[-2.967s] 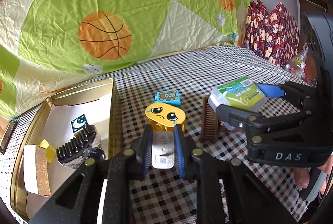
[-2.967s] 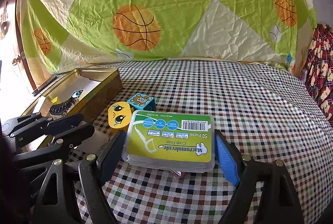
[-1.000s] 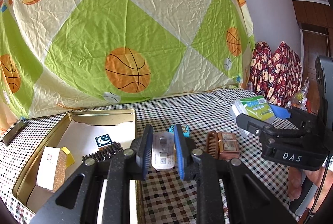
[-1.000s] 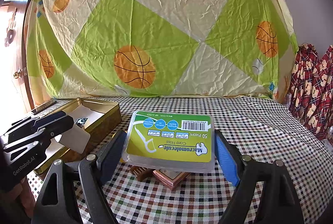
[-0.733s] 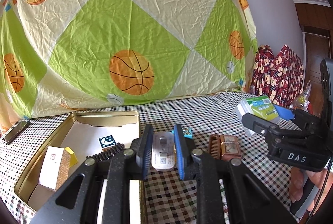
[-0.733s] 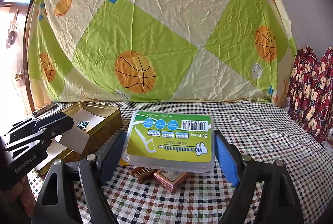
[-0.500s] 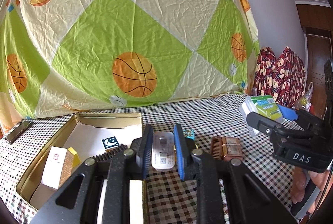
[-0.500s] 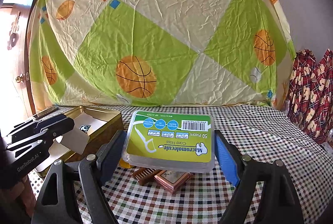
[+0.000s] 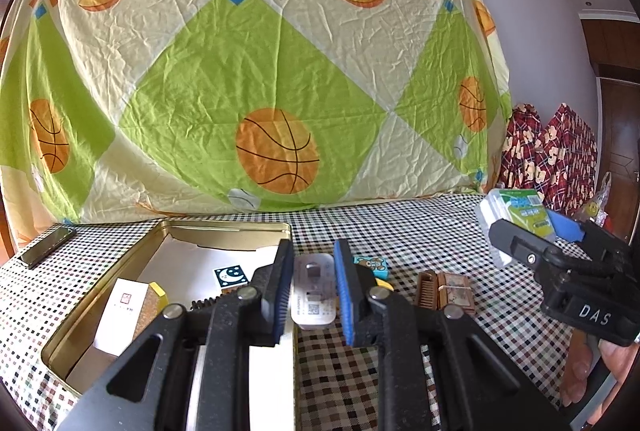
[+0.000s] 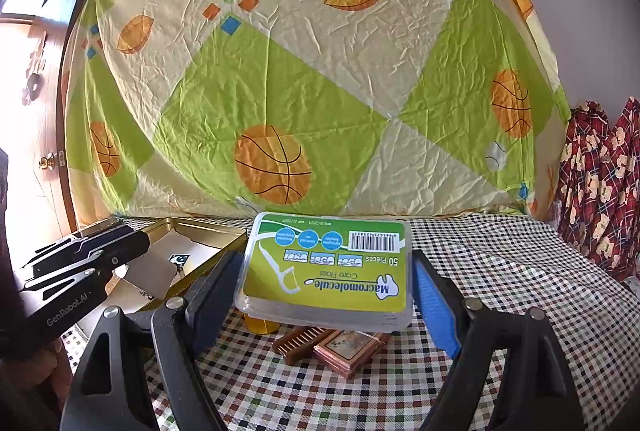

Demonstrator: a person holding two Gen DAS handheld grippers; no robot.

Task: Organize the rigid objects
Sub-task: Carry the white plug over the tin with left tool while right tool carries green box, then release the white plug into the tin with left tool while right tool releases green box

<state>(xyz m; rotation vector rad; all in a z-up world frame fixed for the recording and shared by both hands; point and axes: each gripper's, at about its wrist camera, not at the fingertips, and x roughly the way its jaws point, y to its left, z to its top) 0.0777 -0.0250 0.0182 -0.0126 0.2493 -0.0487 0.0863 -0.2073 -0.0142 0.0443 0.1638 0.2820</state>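
Observation:
My left gripper (image 9: 313, 289) is shut on a small flat white plastic case (image 9: 313, 291) and hangs above the right rim of the gold tin (image 9: 224, 231). My right gripper (image 10: 326, 285) is shut on a clear floss-pick box with a green label (image 10: 326, 267), held up over the checked tablecloth. The same floss box (image 9: 516, 209) shows at the right of the left wrist view. In the tin lie a white-and-cork box (image 9: 128, 305), a moon card (image 9: 230, 275) and a dark brush, mostly hidden. A brown comb and copper case (image 9: 444, 294) lie on the cloth.
A blue bear cube (image 9: 374, 265) and a yellow toy (image 9: 382, 283) sit behind my left fingers. A dark phone-like slab (image 9: 46, 245) lies at the far left. A basketball-print sheet (image 9: 276, 151) hangs behind the table. Red patterned fabric (image 9: 548, 151) is at the right.
Both views have tilted up slightly, showing more of the hanging sheet. Both grippers keep their hold; the objects on the cloth have not moved.

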